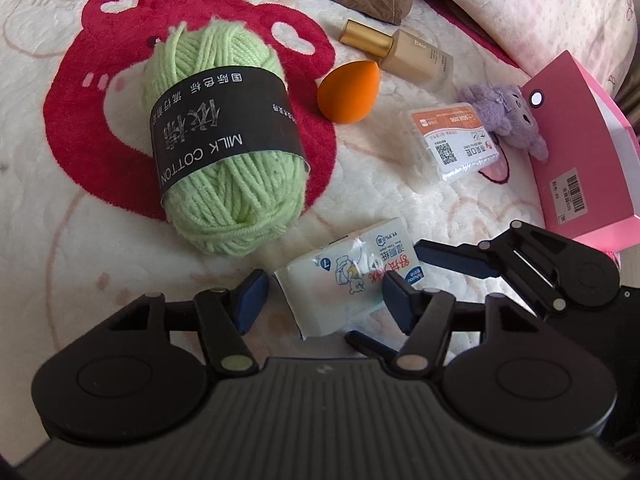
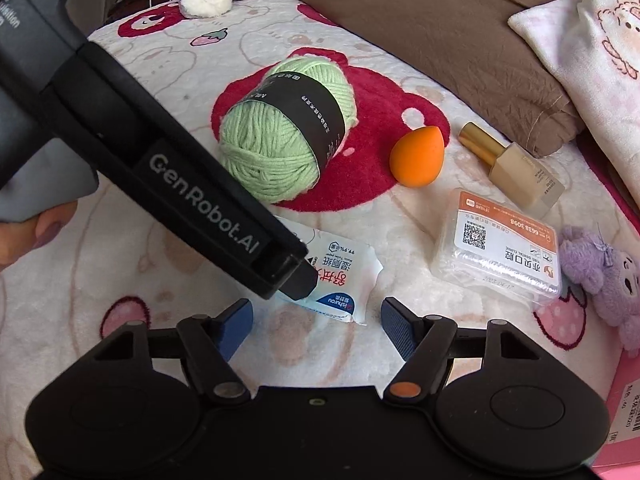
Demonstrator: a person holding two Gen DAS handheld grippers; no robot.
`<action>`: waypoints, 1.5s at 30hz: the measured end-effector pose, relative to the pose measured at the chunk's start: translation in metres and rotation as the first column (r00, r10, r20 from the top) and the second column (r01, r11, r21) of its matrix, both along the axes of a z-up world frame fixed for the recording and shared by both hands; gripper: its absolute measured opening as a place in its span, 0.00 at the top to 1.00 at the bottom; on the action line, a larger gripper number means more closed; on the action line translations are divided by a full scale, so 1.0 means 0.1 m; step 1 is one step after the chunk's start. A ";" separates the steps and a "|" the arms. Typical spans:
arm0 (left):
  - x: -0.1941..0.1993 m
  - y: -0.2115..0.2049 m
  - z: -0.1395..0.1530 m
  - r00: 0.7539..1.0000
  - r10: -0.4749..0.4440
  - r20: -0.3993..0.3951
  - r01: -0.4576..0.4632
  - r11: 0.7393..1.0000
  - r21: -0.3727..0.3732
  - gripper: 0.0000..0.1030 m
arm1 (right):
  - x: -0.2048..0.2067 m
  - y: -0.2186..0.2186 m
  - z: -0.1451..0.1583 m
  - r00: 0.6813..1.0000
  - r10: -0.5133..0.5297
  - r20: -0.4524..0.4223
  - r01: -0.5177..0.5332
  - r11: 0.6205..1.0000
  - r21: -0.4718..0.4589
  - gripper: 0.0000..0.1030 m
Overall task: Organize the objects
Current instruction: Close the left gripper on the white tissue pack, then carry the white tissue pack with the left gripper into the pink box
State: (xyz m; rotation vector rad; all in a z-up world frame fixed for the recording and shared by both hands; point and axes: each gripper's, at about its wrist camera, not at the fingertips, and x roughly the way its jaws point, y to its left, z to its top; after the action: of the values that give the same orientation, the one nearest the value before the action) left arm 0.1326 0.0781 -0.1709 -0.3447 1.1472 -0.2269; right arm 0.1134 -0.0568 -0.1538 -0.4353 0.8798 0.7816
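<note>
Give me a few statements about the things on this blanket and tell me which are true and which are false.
1. The green yarn ball wears a black paper band. True.
2. The orange sponge lies inside the pink box. False: it lies on the blanket, between the yarn and the gold-capped bottle.
3. The wet wipe pack lies between the fingers of the left gripper. True; whether the pads press it yet cannot be told.
4. The purple plush toy sits on top of the yarn ball. False: it lies beside the clear plastic box, near the pink box.
5. The right gripper holds the bottle. False: its jaws are open and hold nothing.
</note>
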 end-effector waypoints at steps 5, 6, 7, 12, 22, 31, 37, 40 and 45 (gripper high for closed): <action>-0.07 -0.02 -0.01 1.000 0.023 0.007 -0.023 0.998 -0.067 0.51 | -0.01 -0.13 0.04 0.995 -0.062 -0.072 0.069 0.992 0.104 0.31; -0.07 -0.02 -0.02 1.000 0.022 -0.002 -0.022 0.995 -0.093 0.52 | -0.05 -0.16 0.06 0.995 -0.074 -0.073 0.081 0.992 0.101 0.31; -0.07 -0.02 -0.03 1.000 0.024 -0.016 -0.026 0.991 -0.129 0.52 | -0.08 -0.18 0.07 0.994 -0.082 -0.072 0.089 0.991 0.098 0.30; -0.13 -0.14 -0.07 0.998 -0.008 -0.056 -0.005 0.974 -0.228 0.59 | -0.19 -0.40 0.16 0.983 -0.160 -0.093 0.169 0.981 0.096 0.25; -0.16 -0.38 -0.10 0.999 -0.022 -0.032 0.016 0.982 -0.189 0.69 | -0.16 -0.53 -0.05 0.946 -0.297 -0.132 0.310 0.946 0.092 0.10; -0.18 -0.43 -0.09 1.000 -0.025 -0.014 0.023 0.987 -0.157 0.69 | -0.22 -0.47 -0.04 0.955 -0.286 -0.072 0.289 0.957 0.030 0.12; -0.25 -0.49 0.01 0.999 -0.052 0.015 0.053 0.990 -0.131 0.69 | -0.31 -0.50 -0.01 0.950 -0.309 -0.051 0.310 0.950 0.034 0.23; -0.30 -0.56 0.08 0.997 -0.080 0.022 0.082 0.991 -0.105 0.69 | -0.35 -0.53 0.05 0.945 -0.320 -0.072 0.323 0.946 0.034 0.23; -0.41 -0.68 0.28 0.989 -0.145 0.039 0.148 0.986 -0.076 0.69 | -0.47 -0.61 0.21 0.938 -0.335 -0.087 0.339 0.940 0.030 0.23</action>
State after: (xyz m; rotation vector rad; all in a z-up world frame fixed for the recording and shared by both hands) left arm 0.0914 0.0101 -0.1425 -0.3253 1.1343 -0.4067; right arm 0.0666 -0.1178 -0.1328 -0.2055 0.9792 0.5029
